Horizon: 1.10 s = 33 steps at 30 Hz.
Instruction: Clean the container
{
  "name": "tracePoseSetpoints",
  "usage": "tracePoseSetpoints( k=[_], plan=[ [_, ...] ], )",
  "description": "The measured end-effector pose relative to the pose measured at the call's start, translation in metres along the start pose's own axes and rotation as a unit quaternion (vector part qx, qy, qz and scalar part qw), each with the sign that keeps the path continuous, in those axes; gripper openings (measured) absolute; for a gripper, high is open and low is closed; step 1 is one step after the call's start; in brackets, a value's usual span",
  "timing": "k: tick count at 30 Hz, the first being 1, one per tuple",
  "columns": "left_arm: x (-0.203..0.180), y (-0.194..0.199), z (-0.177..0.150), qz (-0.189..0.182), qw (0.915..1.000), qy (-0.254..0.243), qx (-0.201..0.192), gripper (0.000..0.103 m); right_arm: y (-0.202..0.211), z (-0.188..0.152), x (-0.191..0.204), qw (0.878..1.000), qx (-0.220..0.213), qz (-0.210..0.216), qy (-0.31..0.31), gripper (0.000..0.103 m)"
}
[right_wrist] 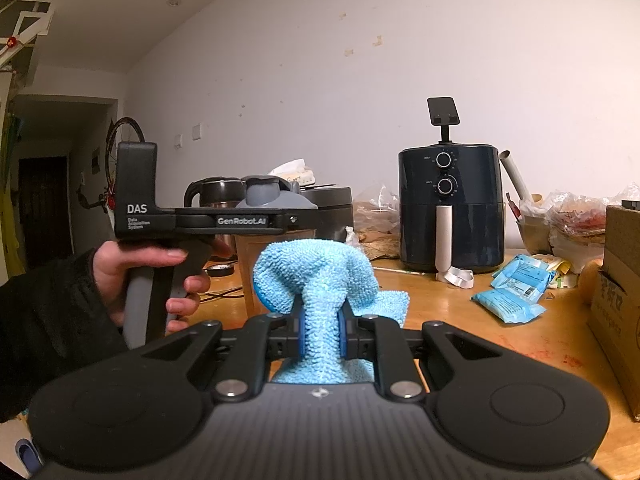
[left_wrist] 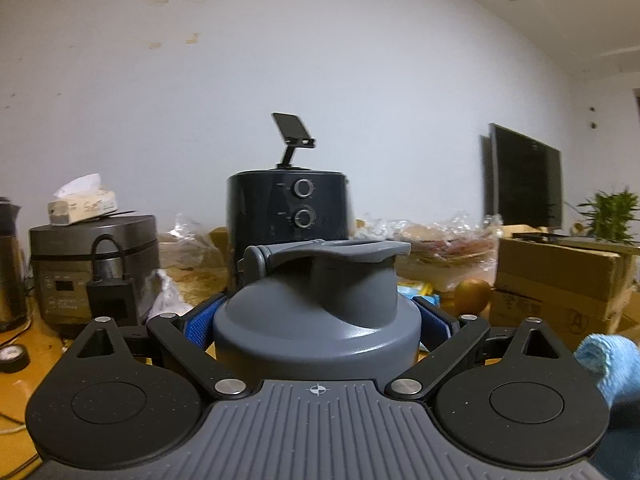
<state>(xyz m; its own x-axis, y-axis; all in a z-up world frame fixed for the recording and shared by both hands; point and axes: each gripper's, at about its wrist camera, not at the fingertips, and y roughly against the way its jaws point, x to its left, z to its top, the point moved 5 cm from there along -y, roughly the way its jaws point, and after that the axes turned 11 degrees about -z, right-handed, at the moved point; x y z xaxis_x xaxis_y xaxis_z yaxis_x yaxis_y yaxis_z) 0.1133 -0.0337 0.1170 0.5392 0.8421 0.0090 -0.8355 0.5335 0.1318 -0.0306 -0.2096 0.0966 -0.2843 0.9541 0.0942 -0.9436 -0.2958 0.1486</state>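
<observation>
Gripping the grey-lidded container (left_wrist: 316, 320) in the left gripper (left_wrist: 316, 328), the right gripper (right_wrist: 319, 334) pinches a blue cloth (right_wrist: 316, 268); wiping looks not yet begun.

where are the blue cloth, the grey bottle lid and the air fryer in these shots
blue cloth (right_wrist: 316, 268): right wrist view, bunched top above the pads
grey bottle lid (left_wrist: 316, 320): left wrist view, domed front face
air fryer (right_wrist: 452, 216): right wrist view, body below the lower dial
</observation>
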Motion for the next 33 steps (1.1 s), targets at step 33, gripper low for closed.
tracePoseSetpoints(
  k=[33],
  plan=[
    [-0.031,-0.01,0.01,0.243,0.9691,0.038,-0.025,0.097,0.008,-0.002,-0.008,1.0,0.0,-0.006,-0.01,0.012]
  ],
)
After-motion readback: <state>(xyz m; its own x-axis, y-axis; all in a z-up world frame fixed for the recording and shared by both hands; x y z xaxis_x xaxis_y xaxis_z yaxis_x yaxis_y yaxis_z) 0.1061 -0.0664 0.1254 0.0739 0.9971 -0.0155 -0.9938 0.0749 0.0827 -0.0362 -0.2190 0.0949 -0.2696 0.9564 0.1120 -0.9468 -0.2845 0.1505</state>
